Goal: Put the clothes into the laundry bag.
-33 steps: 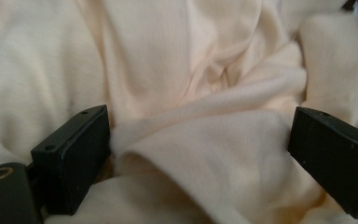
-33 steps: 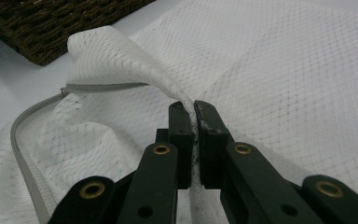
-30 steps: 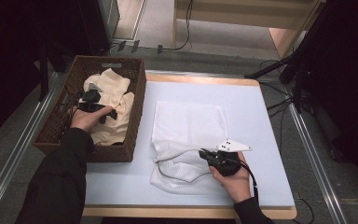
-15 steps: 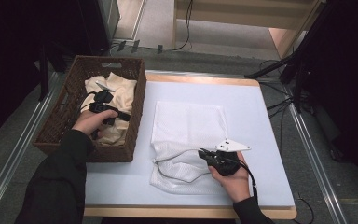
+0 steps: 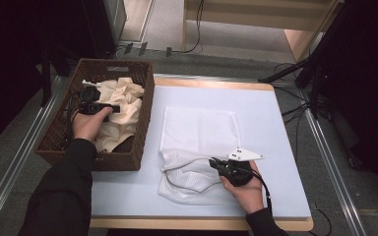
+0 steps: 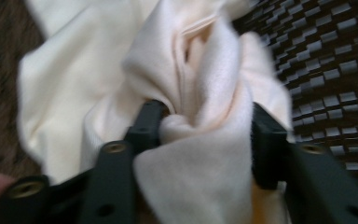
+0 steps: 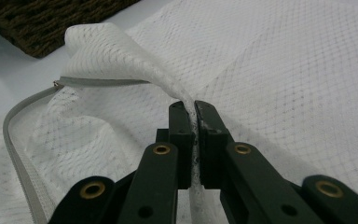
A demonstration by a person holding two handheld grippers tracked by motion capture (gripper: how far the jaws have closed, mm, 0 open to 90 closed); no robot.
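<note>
Your left gripper (image 6: 200,121): the cream cloth (image 6: 121,70) bunched between its jaws hides their inner pads, and the cloth past the tips is blurred. Your right gripper (image 7: 191,109): the mesh bag (image 7: 284,70) runs off the frame beyond its jaws.

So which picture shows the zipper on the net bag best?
The right gripper view: the grey zipper curves close along the net bag. The high view shows it small; the left gripper view shows cream cloth.
</note>
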